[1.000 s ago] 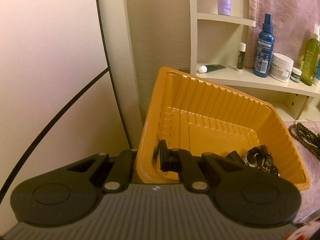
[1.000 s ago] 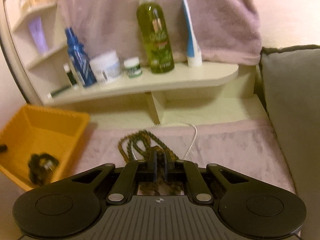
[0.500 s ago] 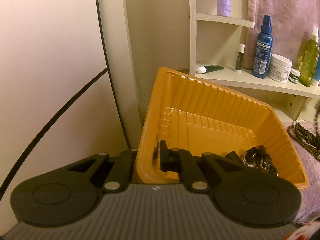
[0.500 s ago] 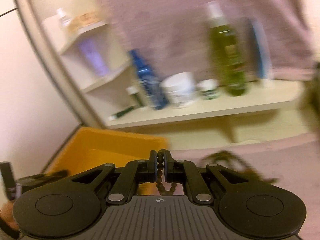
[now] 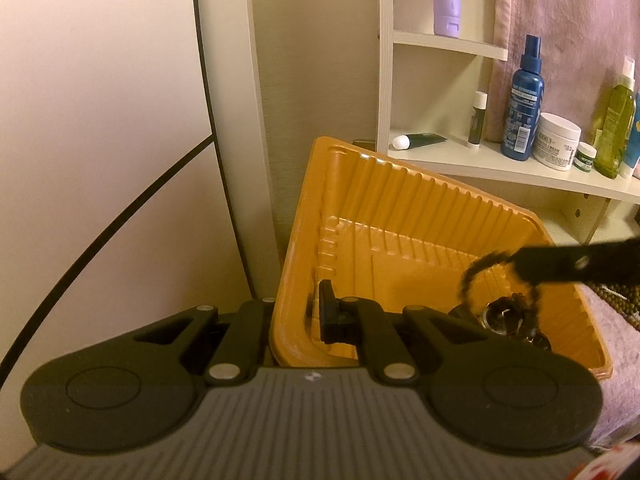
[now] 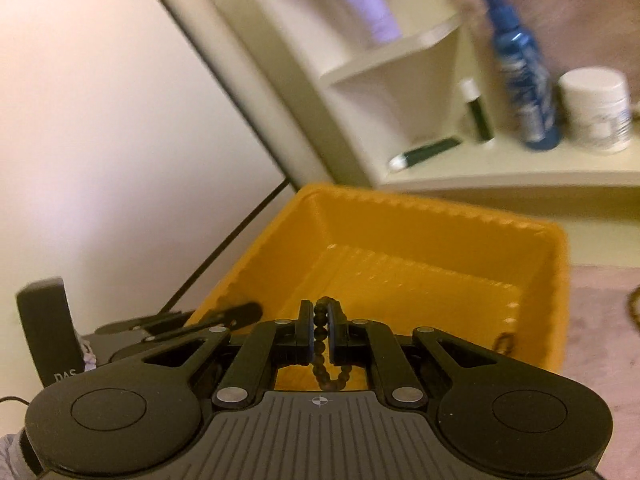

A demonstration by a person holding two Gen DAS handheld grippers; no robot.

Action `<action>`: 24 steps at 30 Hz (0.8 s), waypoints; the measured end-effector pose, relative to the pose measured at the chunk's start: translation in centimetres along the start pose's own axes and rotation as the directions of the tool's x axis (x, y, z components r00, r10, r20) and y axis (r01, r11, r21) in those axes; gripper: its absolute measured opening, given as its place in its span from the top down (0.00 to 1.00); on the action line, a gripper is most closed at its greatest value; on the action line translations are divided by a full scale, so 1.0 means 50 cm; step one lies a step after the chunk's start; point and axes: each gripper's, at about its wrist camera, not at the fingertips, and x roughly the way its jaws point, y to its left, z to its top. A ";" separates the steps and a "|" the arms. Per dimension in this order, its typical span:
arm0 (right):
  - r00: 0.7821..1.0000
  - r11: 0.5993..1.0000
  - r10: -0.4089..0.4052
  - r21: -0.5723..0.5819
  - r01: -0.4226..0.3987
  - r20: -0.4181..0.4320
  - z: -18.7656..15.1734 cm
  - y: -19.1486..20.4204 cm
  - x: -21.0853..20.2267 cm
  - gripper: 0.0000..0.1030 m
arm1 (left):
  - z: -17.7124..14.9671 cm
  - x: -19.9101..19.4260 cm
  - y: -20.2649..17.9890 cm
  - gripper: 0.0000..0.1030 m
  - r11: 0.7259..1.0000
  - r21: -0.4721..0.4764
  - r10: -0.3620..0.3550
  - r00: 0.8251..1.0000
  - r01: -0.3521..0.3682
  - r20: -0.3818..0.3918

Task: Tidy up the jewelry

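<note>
left gripper [image 5: 294, 316] clamps the orange tray [image 5: 404, 204] wall at six o'clock; right gripper [image 6: 320, 330] pinches a bead strand [image 6: 320, 336] above it.

One orange tray [image 5: 400, 216], two watches [image 5: 502, 316]

right tool [image 6: 320, 334] | carried bead strand [image 6: 322, 344] | from cloth to over tray [image 6: 400, 216]

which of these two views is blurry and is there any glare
Right wrist view: motion-smeared, the blue spray bottle and white jar streaked, the beads in the right tool sharp. Left wrist view: mostly sharp, small glare on the orange tray rim.
</note>
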 end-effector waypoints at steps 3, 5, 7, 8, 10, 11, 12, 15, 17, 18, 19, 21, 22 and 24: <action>1.000 1.000 -0.008 -0.006 0.008 -0.013 -0.007 0.003 0.022 0.91 | -0.001 0.000 0.001 0.93 1.000 -0.002 0.000 1.000 0.000 -0.001; 0.999 0.999 -0.031 -0.016 0.030 -0.013 -0.007 0.003 0.032 0.79 | -0.001 0.001 0.001 0.93 1.000 -0.004 0.000 1.000 0.000 -0.003; 0.999 0.999 -0.036 -0.006 0.036 0.008 -0.010 -0.006 0.024 0.53 | -0.001 0.003 0.001 0.93 1.000 -0.005 0.000 1.000 0.000 -0.005; 0.999 0.999 -0.035 0.000 0.035 0.024 -0.011 -0.010 0.018 0.48 | -0.001 0.003 0.000 0.93 1.000 -0.006 0.001 1.000 -0.001 -0.006; 0.999 0.999 -0.044 -0.001 0.044 0.029 -0.010 -0.013 0.004 0.48 | 0.000 0.005 -0.001 0.93 1.000 -0.007 0.002 1.000 -0.002 -0.008; 0.998 0.999 -0.054 0.001 0.054 0.035 -0.011 -0.020 -0.005 0.48 | 0.000 0.007 -0.001 0.93 1.000 -0.008 0.003 1.000 -0.003 -0.009; 0.997 0.998 -0.064 0.003 0.064 0.040 -0.012 -0.025 -0.016 0.48 | 0.001 0.008 -0.002 0.93 1.000 -0.008 0.004 1.000 -0.004 -0.010; 0.993 0.994 -0.104 0.024 0.103 0.047 -0.024 -0.046 -0.056 0.48 | 0.001 0.009 -0.003 0.93 1.000 -0.007 0.005 1.000 -0.005 -0.010; 0.989 0.990 -0.141 0.038 0.139 0.046 -0.036 -0.069 -0.084 0.48 | 0.001 0.010 -0.003 0.93 1.000 -0.007 0.006 1.000 -0.006 -0.011; 0.984 0.985 -0.169 0.041 0.167 0.046 -0.044 -0.082 -0.100 0.48 | 0.001 0.011 -0.003 0.93 1.000 -0.007 0.007 1.000 -0.007 -0.012; 0.980 0.981 -0.191 0.042 0.189 0.049 -0.051 -0.091 -0.115 0.48 | 0.001 0.011 -0.003 0.93 1.000 -0.008 0.008 1.000 -0.008 -0.012; 0.971 0.971 -0.234 0.052 0.232 0.048 -0.067 -0.112 -0.150 0.48 | 0.001 0.013 -0.004 0.93 1.000 -0.008 0.011 1.000 -0.011 -0.013; 0.966 0.966 -0.255 0.060 0.252 0.046 -0.075 -0.125 -0.168 0.48 | 0.001 0.014 -0.005 0.93 1.000 -0.008 0.012 1.000 -0.012 -0.014; 0.953 0.952 -0.301 0.069 0.297 0.043 -0.090 -0.145 -0.199 0.48 | 0.001 0.014 -0.006 0.93 1.000 -0.007 0.014 1.000 -0.015 -0.014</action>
